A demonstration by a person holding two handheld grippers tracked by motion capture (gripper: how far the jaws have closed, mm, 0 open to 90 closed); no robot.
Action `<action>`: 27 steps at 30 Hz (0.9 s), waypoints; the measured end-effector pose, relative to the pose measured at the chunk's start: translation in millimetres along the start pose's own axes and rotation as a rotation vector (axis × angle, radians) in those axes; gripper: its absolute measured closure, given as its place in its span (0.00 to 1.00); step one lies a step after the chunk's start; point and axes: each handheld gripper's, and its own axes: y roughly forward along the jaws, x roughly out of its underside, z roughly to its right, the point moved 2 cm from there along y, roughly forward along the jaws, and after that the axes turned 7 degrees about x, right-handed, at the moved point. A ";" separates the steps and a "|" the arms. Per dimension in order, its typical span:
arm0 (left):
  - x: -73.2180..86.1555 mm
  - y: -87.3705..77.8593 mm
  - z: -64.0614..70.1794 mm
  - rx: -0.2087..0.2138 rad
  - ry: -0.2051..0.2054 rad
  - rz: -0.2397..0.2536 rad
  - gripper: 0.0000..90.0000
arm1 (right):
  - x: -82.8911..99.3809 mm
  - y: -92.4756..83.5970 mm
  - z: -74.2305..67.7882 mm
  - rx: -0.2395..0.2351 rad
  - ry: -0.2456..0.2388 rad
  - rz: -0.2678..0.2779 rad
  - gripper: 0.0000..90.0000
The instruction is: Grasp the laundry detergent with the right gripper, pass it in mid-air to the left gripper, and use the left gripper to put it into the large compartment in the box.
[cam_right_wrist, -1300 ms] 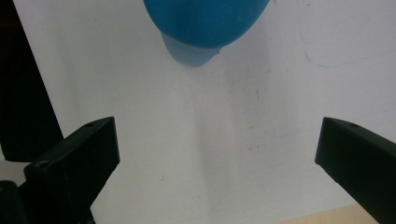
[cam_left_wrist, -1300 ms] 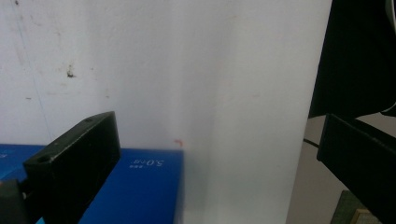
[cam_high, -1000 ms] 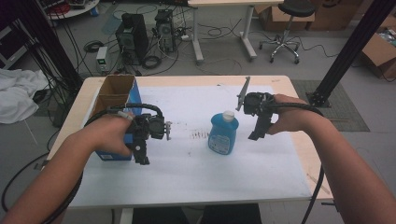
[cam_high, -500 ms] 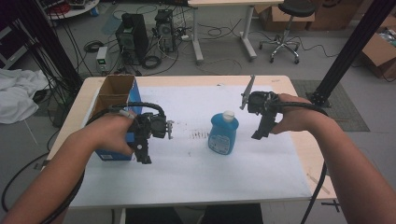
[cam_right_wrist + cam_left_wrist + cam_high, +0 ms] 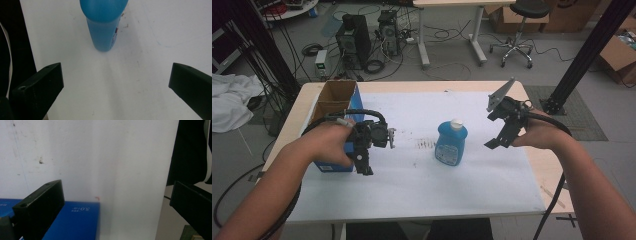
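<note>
1. left gripper (image 5: 362, 162): held over the table's (image 5: 422, 187) left side, just beside the near end of the blue cardboard box (image 5: 334, 107). jaws spread apart, nothing between them. the left gripper view shows white table surface and a blue box face at the bottom edge.
2. right gripper (image 5: 498, 141): held above the right side of the table, apart from the blue bottle (image 5: 450, 144). jaws released and wide, empty.
3. blue bottle: stands upright near the table's centre, white cap (image 5: 456, 123) on top, between the two grippers. in the right gripper view its base (image 5: 102, 37) sits ahead of the jaws and left of their midline.
4. box: open-topped, along the left edge, reaching toward the far left corner.
5. step in hand, as judged: approach to the bottle, grasp not yet made.
6. next move, as judged: advance the right gripper toward the bottle body, shift to centre it in the gap, close on it below the shoulder. tall, narrow item; a glancing contact could tip it.
</note>
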 end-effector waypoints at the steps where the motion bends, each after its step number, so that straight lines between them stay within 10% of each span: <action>1: 0.0 0.0 0.0 0.000 0.000 0.000 0.00 | 0.0 0.0 0.0 0.000 0.000 0.000 0.00; 16: -0.9 -3.7 4.1 -0.012 0.019 0.020 0.00 | 32.1 -1.1 -17.9 0.035 0.091 0.308 0.00; 27: 1.6 -5.9 7.7 -0.018 0.019 0.028 0.00 | 44.4 30.7 -26.2 0.041 0.135 0.415 0.00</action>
